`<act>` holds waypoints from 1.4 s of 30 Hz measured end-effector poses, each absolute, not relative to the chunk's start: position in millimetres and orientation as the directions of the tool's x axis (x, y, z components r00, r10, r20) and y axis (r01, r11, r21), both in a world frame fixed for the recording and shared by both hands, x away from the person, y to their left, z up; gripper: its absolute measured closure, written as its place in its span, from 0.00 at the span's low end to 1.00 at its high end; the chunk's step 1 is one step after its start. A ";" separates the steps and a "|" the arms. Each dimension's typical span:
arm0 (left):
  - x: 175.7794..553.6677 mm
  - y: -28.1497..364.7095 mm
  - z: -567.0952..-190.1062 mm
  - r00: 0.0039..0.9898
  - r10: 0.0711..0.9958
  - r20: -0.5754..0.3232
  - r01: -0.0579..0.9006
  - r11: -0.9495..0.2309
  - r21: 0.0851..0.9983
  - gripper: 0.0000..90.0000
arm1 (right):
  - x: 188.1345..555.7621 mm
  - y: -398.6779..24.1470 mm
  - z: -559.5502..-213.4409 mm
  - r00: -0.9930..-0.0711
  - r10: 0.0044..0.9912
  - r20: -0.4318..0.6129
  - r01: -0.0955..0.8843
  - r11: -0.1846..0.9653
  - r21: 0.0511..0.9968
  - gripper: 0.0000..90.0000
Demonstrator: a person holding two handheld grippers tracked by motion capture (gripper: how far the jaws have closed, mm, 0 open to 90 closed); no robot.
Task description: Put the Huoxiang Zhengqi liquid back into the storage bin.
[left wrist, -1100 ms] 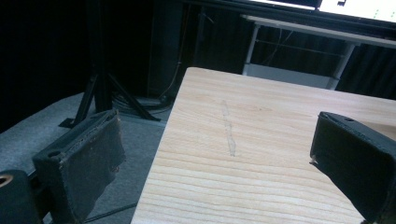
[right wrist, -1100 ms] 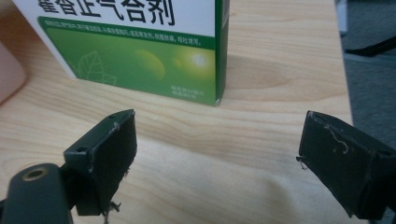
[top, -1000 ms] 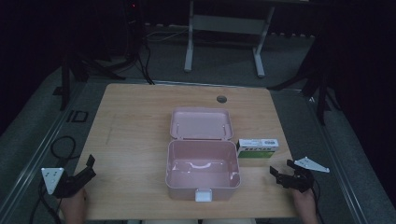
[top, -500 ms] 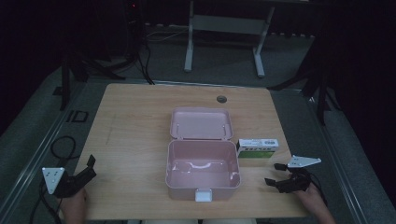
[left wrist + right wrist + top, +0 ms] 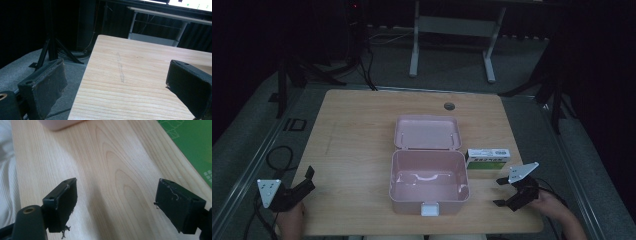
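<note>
A light wooden table (image 5: 357,130) is standing on a grey floor (image 5: 452,70), its grain running lengthwise. A pink plastic box (image 5: 429,182) is sitting open near the middle of the table's near half, its lid (image 5: 427,133) lying flat behind it, hinged back toward the far edge. Just beside the box, on its right, a green and white carton (image 5: 488,157) is lying on its side. A small round grey hole cover (image 5: 449,106) is sitting in the tabletop near the far edge. A faint pale streak (image 5: 120,67) is marking the wood on the left side.
</note>
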State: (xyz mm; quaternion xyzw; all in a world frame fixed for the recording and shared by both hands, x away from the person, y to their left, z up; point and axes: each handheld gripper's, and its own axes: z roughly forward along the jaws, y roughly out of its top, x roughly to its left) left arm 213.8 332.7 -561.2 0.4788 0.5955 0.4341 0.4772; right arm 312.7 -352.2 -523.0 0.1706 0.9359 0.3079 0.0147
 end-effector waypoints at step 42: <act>213.7 333.7 -561.3 -0.073 0.984 -0.161 0.159 0.171 0.972 0.03 | 329.9 -244.2 -494.3 -0.997 0.016 0.073 0.007 0.992 -0.129 0.15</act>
